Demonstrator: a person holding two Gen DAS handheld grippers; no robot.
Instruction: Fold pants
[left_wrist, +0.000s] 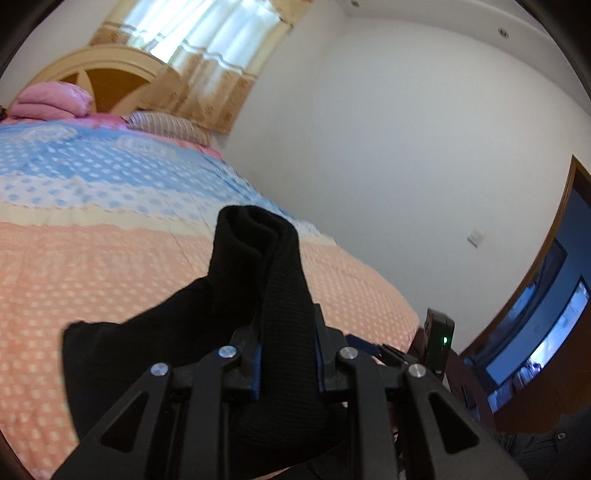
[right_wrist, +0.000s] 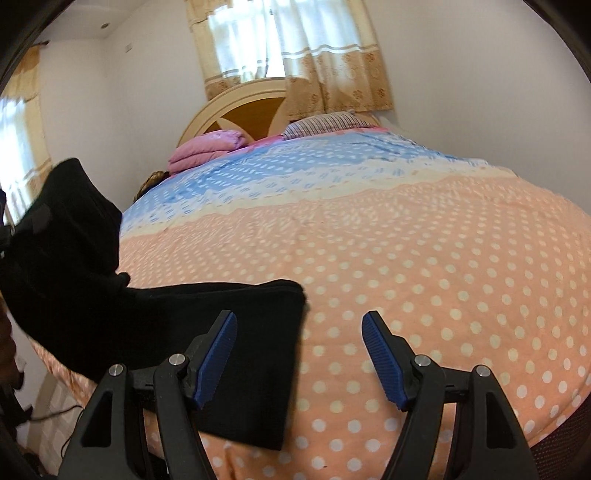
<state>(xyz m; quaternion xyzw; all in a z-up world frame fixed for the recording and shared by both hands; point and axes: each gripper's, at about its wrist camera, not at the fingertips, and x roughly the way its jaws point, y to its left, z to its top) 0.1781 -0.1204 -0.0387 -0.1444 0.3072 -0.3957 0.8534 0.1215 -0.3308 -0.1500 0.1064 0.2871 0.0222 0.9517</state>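
Now left gripper (left_wrist: 288, 363) pinching black pants (left_wrist: 258, 266), bunched fabric standing up between fingers above bed (left_wrist: 110, 266). Right gripper (right_wrist: 299, 354) spread wide, empty, pants (right_wrist: 221, 339) flat beneath its left finger.

I saw a bed (right_wrist: 424, 240) under a dotted peach-and-blue quilt (left_wrist: 92, 258), with a pale arched headboard (right_wrist: 236, 103) against white walls (left_wrist: 388, 129). Daylight came through a curtained window (right_wrist: 284, 48) behind it. A wood-framed doorway (left_wrist: 554, 295) stood at one side.
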